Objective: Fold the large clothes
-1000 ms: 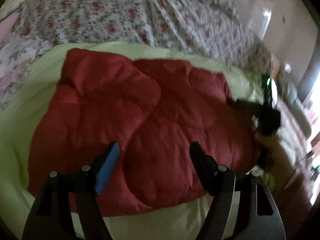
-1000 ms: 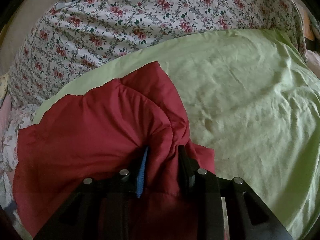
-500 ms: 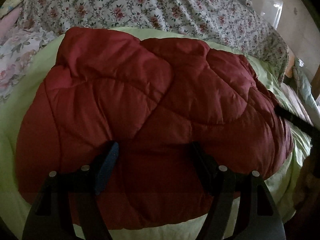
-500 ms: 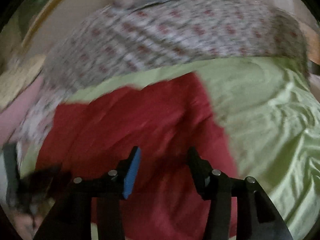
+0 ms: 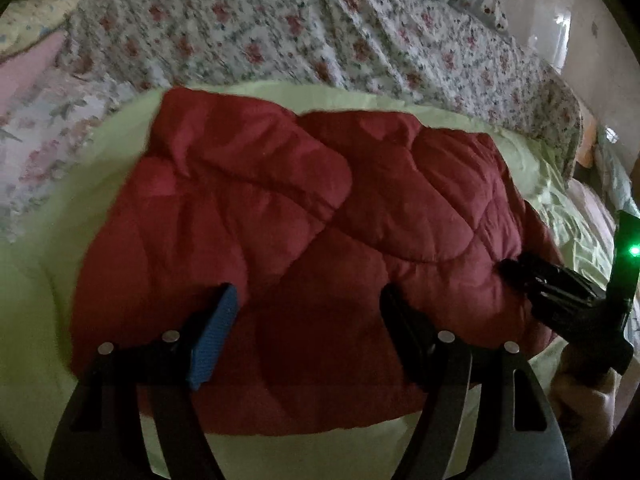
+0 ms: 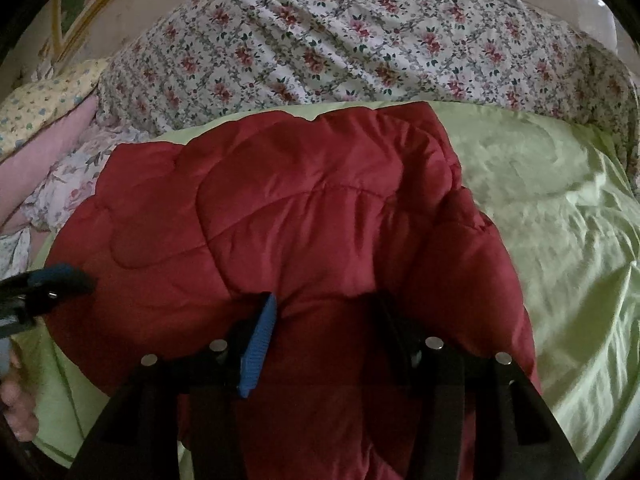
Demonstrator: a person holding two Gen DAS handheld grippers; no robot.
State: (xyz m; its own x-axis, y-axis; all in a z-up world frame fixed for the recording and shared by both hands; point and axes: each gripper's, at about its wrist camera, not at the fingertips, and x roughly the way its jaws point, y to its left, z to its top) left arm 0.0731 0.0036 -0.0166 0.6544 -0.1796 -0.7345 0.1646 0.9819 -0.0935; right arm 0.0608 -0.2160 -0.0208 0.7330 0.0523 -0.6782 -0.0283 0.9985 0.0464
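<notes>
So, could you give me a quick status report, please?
Both tongs, left and right, open over jacket. Jacket bunched on green sheet. Nothing in the way.

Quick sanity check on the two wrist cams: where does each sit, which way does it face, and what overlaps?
Left wrist: sits on the left gripper, looks forward along its open fingers over the red quilted jacket on the green sheet; the right gripper shows at the right edge.
Right wrist: sits on the right gripper, faces the same jacket, floral bedding behind; the left gripper and a hand show at the left edge.
Shared: jacket, green sheet, floral bedding.
</notes>
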